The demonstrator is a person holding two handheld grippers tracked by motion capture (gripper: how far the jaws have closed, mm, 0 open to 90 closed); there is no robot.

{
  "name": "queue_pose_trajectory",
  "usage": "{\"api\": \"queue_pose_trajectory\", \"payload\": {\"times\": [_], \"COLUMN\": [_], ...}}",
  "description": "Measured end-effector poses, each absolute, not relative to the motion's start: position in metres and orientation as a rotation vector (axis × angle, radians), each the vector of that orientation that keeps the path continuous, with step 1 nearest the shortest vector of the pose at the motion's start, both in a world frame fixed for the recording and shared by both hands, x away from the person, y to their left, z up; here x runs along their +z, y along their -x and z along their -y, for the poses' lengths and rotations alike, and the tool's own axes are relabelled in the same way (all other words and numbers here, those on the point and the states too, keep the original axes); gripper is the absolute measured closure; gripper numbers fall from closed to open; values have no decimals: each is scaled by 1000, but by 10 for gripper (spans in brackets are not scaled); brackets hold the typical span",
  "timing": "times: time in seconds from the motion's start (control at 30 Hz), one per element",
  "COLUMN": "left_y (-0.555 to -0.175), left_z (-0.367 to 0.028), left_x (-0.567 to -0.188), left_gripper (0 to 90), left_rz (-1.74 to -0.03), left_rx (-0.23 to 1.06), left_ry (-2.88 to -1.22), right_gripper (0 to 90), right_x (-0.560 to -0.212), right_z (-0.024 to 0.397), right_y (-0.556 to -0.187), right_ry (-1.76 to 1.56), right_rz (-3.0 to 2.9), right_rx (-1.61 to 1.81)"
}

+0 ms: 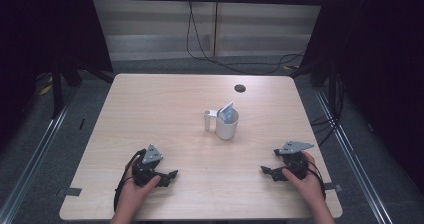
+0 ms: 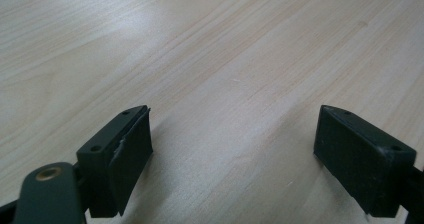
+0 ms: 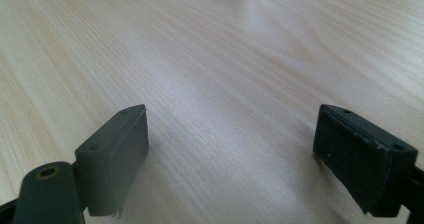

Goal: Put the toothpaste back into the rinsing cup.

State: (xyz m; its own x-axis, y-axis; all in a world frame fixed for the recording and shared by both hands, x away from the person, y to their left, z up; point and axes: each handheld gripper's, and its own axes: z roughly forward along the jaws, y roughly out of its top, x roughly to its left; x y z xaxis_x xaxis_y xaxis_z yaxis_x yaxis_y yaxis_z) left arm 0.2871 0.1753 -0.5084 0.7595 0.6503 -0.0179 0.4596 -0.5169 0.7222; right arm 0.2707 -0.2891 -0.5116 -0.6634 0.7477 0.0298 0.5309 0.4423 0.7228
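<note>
pale wood table (image 1: 150,109) lies under both your grippers. your left gripper (image 2: 235,149) has its jaws spread wide with nothing between them, and your right gripper (image 3: 232,149) is the same (bare wood in each gap). both rest near the table's front edge, well apart from the white cup (image 1: 227,123) at the centre; a small white tube (image 1: 207,119) stands just left of the cup.

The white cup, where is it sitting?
High view: the white cup stands mid-table, slightly right of centre, beside a small white tube.
</note>
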Motion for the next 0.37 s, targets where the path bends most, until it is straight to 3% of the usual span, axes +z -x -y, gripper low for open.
{"api": "queue_pose_trajectory", "payload": {"times": [0.37], "left_y": [-287], "left_z": [-175], "left_x": [-508], "left_gripper": [153], "left_rz": [-826], "left_rx": [327], "left_ry": [-2209], "right_gripper": [141], "right_x": [-512], "right_z": [289], "right_y": [-271], "right_ry": [-1099], "right_rz": [-2403], "right_rx": [1054]}}
